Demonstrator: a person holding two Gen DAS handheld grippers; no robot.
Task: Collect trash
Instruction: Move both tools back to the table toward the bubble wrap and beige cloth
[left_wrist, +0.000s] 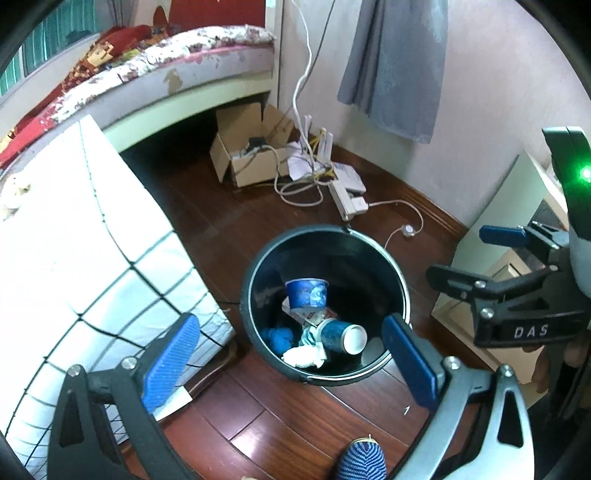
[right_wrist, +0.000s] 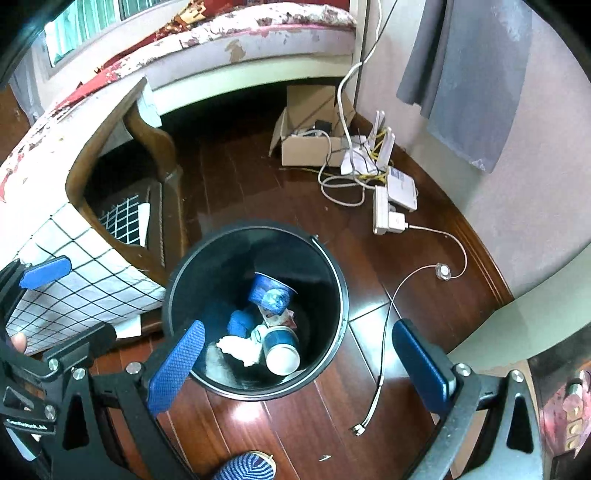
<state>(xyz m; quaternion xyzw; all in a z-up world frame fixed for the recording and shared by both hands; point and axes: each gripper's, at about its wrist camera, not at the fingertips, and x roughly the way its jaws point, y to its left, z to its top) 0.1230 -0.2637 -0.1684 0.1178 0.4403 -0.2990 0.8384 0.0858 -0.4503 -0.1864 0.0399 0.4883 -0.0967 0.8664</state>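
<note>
Your left claw (left_wrist: 291, 354) hangs spread wide above the black bin (left_wrist: 258, 332), its blue pads well apart and pinching nothing. Your right claw (right_wrist: 299, 362) is spread just as wide over the same bin, also empty; in the left wrist view it shows at the right edge, beside the bin.

The trash lies inside the bin, which stands on the dark wooden floor (right_wrist: 295, 424) just beside the checked bed cover (left_wrist: 92, 258). At the bottom you see a blue paper cup (left_wrist: 341, 334) on its side with its white mouth towards you, a blue tub (left_wrist: 307, 291) resting higher against the wall, a crumpled white tissue (left_wrist: 304, 354), a blue crumpled scrap (left_wrist: 277, 338) and a printed wrapper (left_wrist: 314, 314) between the cup and the tub.

Beyond the bin an open cardboard box (left_wrist: 247, 155) sits near the wall, with white cables and a power strip (right_wrist: 382, 214) beside it. A loose cable end (right_wrist: 360, 428) lies on the floor near the right claw. A striped blue slipper toe (left_wrist: 362, 459) shows at the bottom edge
</note>
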